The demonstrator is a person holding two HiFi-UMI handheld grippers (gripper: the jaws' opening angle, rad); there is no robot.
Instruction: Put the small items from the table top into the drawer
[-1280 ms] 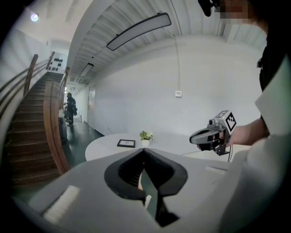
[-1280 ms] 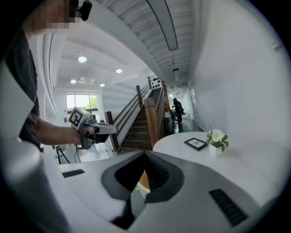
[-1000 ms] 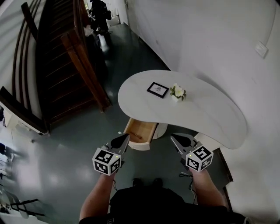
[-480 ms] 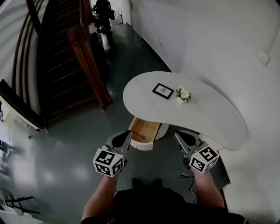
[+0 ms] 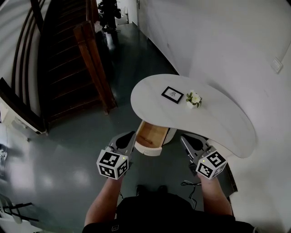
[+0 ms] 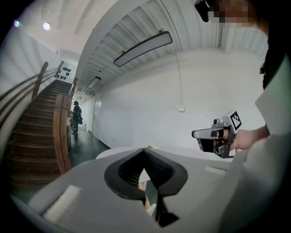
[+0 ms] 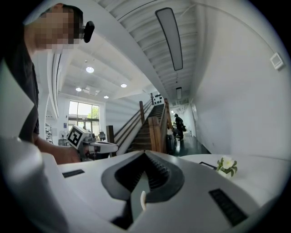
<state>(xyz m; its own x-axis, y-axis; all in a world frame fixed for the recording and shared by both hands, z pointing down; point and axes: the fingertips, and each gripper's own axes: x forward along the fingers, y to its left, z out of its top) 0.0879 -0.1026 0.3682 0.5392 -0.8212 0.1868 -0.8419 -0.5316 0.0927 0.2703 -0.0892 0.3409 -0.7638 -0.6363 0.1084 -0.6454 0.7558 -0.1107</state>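
A small black picture frame (image 5: 173, 94) and a little pot of white flowers (image 5: 194, 99) stand on the white bean-shaped table (image 5: 218, 120). Under the table's near edge a wooden drawer (image 5: 151, 135) is pulled open; I see nothing inside it. My left gripper (image 5: 132, 135) hovers just left of the drawer front, jaws shut and empty. My right gripper (image 5: 183, 139) hangs just right of the drawer below the table edge, also shut and empty. The flowers (image 7: 226, 164) and the frame (image 7: 207, 164) also appear in the right gripper view.
A dark wooden staircase with a thick newel post (image 5: 93, 63) rises to the left of the table. A white wall (image 5: 218, 41) runs behind the table. A person (image 5: 108, 9) stands far down the hallway. The floor is glossy dark grey; a cable (image 5: 188, 184) lies by my feet.
The table and drawer have drifted slightly right in the head view. Both grippers stay shut at either side of the open drawer, the left one a little closer to it.
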